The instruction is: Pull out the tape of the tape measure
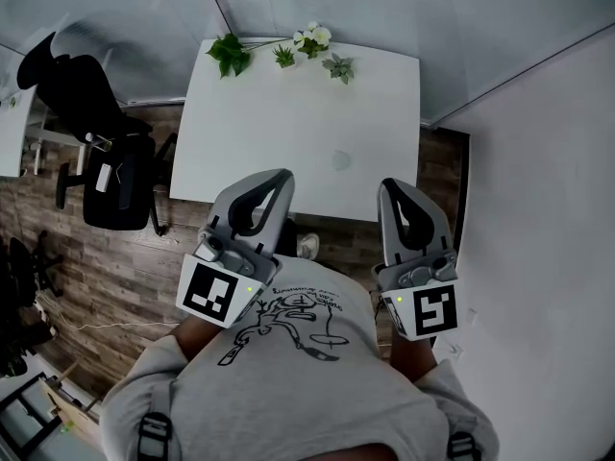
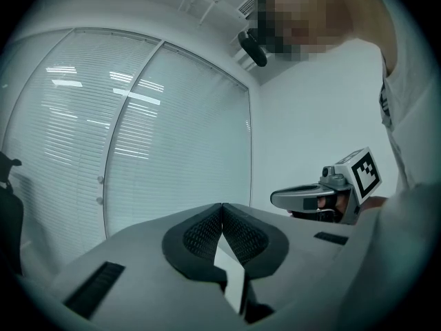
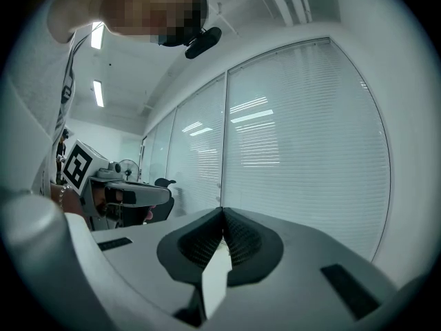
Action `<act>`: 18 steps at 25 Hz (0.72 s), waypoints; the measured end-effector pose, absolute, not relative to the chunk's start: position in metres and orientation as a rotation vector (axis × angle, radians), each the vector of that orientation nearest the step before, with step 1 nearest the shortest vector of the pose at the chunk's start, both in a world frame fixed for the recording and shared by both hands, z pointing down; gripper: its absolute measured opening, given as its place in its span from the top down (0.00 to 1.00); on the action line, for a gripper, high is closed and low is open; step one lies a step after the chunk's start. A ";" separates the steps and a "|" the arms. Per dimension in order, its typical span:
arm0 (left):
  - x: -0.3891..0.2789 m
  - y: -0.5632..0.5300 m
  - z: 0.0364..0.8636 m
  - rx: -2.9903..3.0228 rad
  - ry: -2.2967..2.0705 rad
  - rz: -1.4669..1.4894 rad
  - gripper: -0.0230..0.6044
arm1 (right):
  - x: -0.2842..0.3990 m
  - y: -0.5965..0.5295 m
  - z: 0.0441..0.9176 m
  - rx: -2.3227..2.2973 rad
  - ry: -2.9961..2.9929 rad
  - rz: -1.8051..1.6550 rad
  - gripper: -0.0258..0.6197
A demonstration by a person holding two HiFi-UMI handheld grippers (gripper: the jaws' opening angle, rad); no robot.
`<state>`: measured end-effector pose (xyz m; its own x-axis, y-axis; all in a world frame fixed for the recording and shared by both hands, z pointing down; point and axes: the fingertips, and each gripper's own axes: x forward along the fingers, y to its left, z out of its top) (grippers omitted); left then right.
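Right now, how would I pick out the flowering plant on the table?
Start at the white table in the middle of the head view and follow its far edge. The flowering sprig lies there, third from the left in a row, between a small green tuft and a pale succulent. It alone bears white blossoms.
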<state>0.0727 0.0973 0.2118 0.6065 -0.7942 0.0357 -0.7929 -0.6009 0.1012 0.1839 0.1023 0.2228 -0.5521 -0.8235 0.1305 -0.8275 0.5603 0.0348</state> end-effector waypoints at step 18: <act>0.010 -0.019 0.214 2.706 -1.280 -0.094 0.93 | 0.106 -0.015 0.205 1.473 -2.655 0.045 0.95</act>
